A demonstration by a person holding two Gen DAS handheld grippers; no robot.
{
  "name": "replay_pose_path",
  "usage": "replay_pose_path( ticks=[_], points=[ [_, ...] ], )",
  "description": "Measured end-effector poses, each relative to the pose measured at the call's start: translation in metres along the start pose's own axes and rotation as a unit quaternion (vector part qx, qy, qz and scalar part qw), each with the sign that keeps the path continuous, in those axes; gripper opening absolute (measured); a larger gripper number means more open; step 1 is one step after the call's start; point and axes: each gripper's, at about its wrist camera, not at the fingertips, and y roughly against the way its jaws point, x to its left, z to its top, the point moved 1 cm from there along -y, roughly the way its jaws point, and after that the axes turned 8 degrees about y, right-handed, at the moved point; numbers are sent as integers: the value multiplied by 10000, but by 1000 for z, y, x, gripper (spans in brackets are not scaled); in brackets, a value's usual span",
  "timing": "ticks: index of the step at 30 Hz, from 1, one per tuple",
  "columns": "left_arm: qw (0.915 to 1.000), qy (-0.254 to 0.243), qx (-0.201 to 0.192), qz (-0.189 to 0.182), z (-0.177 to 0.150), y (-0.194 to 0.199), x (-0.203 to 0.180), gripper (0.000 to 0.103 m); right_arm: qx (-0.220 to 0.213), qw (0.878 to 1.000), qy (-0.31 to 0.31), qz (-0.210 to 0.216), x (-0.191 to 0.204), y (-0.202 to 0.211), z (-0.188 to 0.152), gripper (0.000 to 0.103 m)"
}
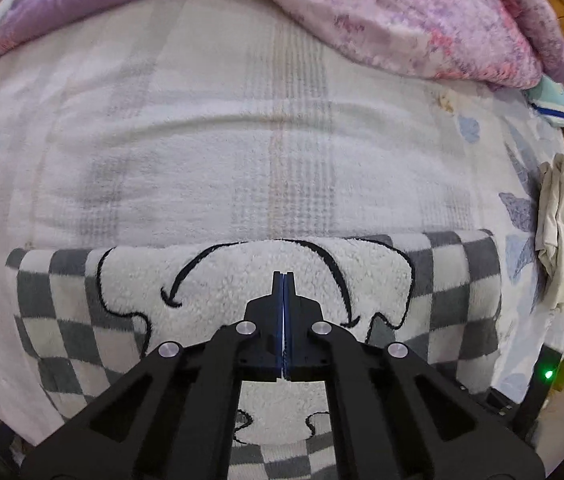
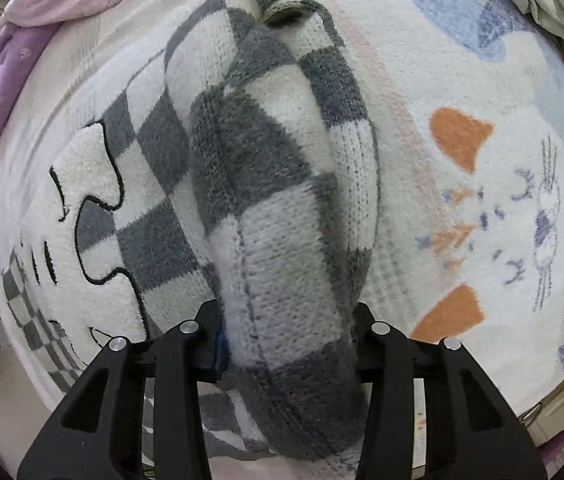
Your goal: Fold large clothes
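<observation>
A grey-and-white checkered fleece garment [image 1: 218, 292] with a white cartoon patch outlined in black lies folded across the near part of the bed. My left gripper [image 1: 284, 276] is shut and empty, hovering just over the white patch. In the right wrist view my right gripper [image 2: 288, 336] is shut on a thick bunched fold of the same checkered garment [image 2: 278, 184], which fills the space between the jaws and hides the fingertips. The fold runs up and away from the gripper over the garment's body.
The bed [image 1: 210, 152] is covered by a white fleece blanket with faint stripes and cat prints [image 2: 502, 200]. A pink and purple quilt [image 1: 402, 20] is heaped at the far side. A cream cloth [image 1: 558, 232] hangs at the right edge, next to the wooden floor.
</observation>
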Motion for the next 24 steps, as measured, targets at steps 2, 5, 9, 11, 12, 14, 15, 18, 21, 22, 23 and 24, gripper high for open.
replay_pose_path(
  ticks=[2,5,9,11,12,14,15,18,21,22,23,24],
  points=[
    [9994,36,316,128,12,-14,-2,0,47,10000,-25,-10,0,-3,1,43],
    [9968,86,701,380,23,-42,0,0,101,9999,-9,-70,1,-8,3,46],
    [9906,109,1291,430,22,-98,6,0,80,9998,127,-162,12,-21,12,54],
    [9897,44,1326,531,23,-102,3,0,69,9998,88,-133,11,-25,11,57],
    [9878,-45,1434,611,24,-102,1,0,86,9999,28,-96,10,-26,11,58],
    [9833,-108,1678,690,22,-97,-1,0,182,9998,-44,-71,5,-25,9,58],
    [9785,-49,1934,713,18,-93,0,0,248,9996,-54,-91,5,-25,9,58],
    [9771,-191,2001,703,5,-94,-1,0,207,9996,54,-171,1,-28,11,60],
    [9773,255,2004,644,9,-116,10,1,84,9996,171,-189,0,-37,11,68],
    [9750,307,2096,670,11,-117,10,1,91,9998,139,-131,-2,-39,10,69],
    [9741,231,2131,725,9,-114,8,1,141,9999,57,-64,-5,-39,10,69],
    [9751,82,2064,805,3,-107,5,0,240,9997,-52,-35,-8,-38,8,68]
  ],
)
